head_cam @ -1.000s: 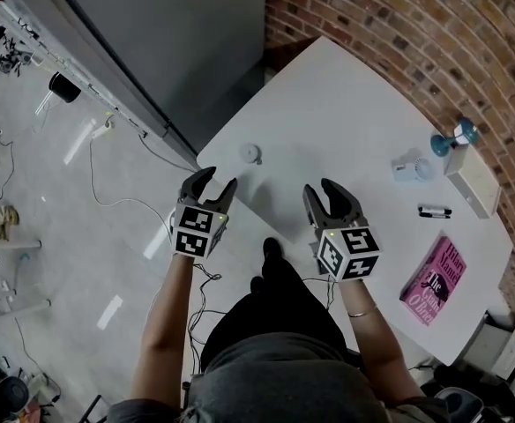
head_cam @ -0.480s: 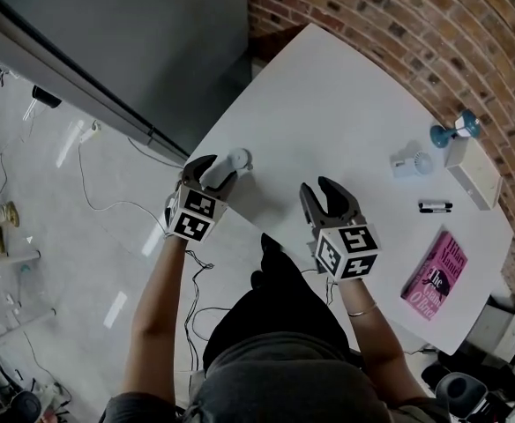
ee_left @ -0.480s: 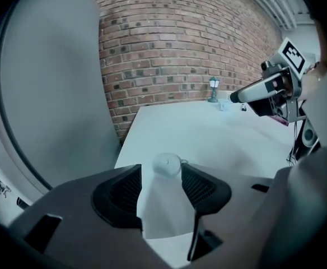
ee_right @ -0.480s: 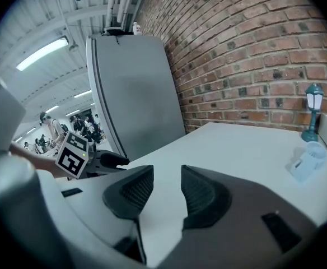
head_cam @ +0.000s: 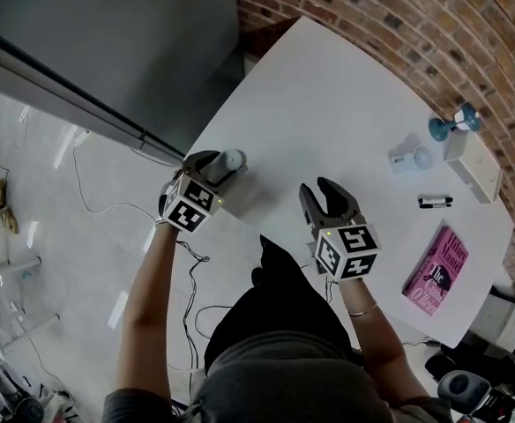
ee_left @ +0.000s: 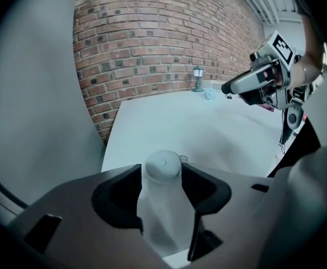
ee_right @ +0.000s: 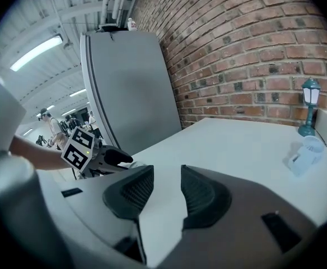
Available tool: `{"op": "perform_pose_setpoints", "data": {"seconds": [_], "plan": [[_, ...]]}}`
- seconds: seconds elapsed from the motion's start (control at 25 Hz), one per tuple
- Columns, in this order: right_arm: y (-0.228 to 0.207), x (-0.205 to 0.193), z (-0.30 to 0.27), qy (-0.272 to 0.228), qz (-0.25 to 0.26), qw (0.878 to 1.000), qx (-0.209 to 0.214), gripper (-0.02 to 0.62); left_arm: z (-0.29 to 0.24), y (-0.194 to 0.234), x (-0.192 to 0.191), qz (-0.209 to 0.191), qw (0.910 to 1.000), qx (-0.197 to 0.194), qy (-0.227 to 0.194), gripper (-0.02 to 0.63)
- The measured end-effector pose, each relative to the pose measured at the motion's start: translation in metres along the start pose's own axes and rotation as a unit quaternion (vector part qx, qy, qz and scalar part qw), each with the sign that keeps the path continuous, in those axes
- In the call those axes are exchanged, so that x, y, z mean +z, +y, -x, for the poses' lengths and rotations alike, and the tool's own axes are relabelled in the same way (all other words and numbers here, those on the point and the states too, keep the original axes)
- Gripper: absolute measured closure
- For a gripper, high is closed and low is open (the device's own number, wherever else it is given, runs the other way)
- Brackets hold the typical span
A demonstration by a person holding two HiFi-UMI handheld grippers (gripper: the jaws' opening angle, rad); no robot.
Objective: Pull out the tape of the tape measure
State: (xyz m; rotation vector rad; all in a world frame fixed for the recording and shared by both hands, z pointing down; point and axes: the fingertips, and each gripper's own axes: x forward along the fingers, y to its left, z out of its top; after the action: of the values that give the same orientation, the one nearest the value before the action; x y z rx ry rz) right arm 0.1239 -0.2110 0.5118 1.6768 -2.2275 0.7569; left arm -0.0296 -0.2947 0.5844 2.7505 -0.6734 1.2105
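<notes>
The tape measure (head_cam: 234, 159) is a small round white case near the left edge of the white table (head_cam: 328, 104). My left gripper (head_cam: 218, 167) has reached it. In the left gripper view the case (ee_left: 163, 164) stands between the two jaw tips of that gripper (ee_left: 162, 174), which are spread wide with the case close to both; no pulled-out tape shows. My right gripper (head_cam: 328, 196) hovers open and empty over the table's near edge, a hand's width to the right. Its jaws (ee_right: 166, 178) hold nothing, and the left gripper (ee_right: 104, 157) shows beyond them.
At the far right stand a blue lamp figure (head_cam: 456, 123), a white box (head_cam: 472, 173) and a small pale cup-like thing (head_cam: 412, 159). A black marker (head_cam: 435, 202) and a pink book (head_cam: 436, 273) lie nearer. A brick wall (head_cam: 399, 25) bounds the table's back.
My left gripper has moved forward to the tape measure, which now sits between its jaws. The right gripper has stayed about where it was.
</notes>
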Motion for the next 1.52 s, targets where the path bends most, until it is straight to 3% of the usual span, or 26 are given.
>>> {"op": "perform_pose_setpoints", "data": {"seconds": [0.32,0.52,1.04,1.52], "plan": [[-0.003,-0.006,-0.002,0.007,-0.006,1.0,-0.002,0.459,-0.009,-0.002,-0.003,0.012,0.9993,-0.035,0.002,0.393],[-0.004,-0.007,-0.003,0.01,-0.005,1.0,0.001,0.46,-0.01,-0.003,0.0,0.015,0.9992,-0.038,-0.003,0.393],[0.018,-0.008,-0.008,0.01,0.013,0.999,0.041,0.463,0.032,0.001,0.024,0.025,0.9984,0.026,-0.043,0.393],[0.094,0.011,-0.012,-0.008,0.076,0.989,0.127,0.463,0.11,-0.002,0.038,0.001,0.9938,0.092,-0.064,0.393]]}}
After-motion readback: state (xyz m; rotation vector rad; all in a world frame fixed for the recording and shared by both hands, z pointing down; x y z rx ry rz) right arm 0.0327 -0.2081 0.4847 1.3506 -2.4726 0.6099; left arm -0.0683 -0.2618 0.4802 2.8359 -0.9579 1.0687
